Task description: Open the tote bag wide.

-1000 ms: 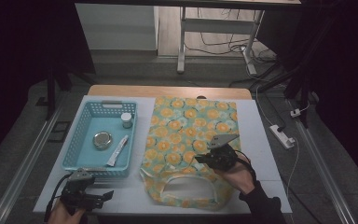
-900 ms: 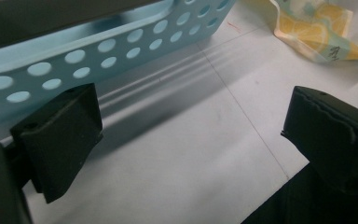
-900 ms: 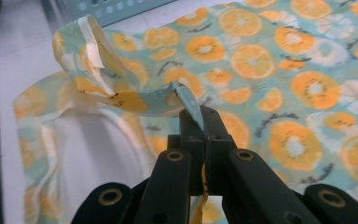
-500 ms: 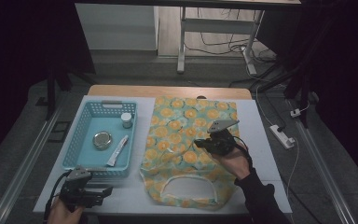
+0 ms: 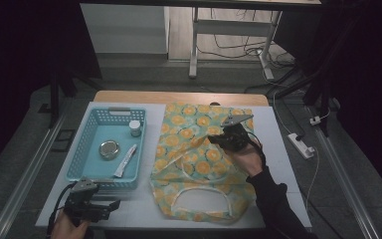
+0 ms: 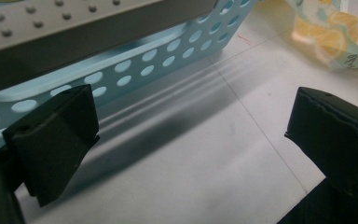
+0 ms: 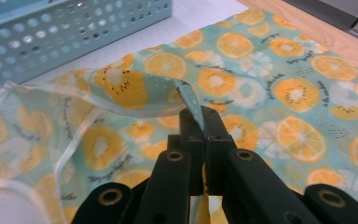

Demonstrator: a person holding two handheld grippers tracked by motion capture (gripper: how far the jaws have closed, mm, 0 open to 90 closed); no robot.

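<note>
A: Pinching fabric, right gripper (image 5: pixel 218 138). Jaws pressed together on a fold of the fruit-print bag (image 5: pixel 199 164); the right gripper view shows cloth (image 7: pixel 135 88) caught between the tips and tented up.

B: Where's the bag?

A: Flat on the table (image 5: pixel 288 149), right half. Long axis runs from the near edge to the far edge. Mouth and the white-trimmed handle loop (image 5: pixel 201 201) face the near edge, closed bottom at the far edge. The pinch sits about midway along it, on the upper layer, toward the bag's right side.

B: Left gripper?

A: Left gripper (image 5: pixel 113 205) down at the near-left corner of the table, just off the near wall of the blue basket (image 5: pixel 82 167). Jaws spread, nothing between them; the left gripper view has bare table and the basket wall (image 6: pixel 168 56) ahead of them.

B: Stuff in the basket?

A: Small jar (image 5: pixel 135 128), round tin (image 5: pixel 109 149), tube (image 5: pixel 126 161). All well apart from both grippers.

B: So what does the next move turn on?

A: My guess: the layer is being lifted to open the bag. The mouth lies toward the near edge from the right jaws, so the lift has to carry back that way along the long axis. The left hand is nearer the basket and nearer the mouth's left corner, so it's better placed for feeding items in. Risk: both layers pinched. Can't tell from here.
</note>
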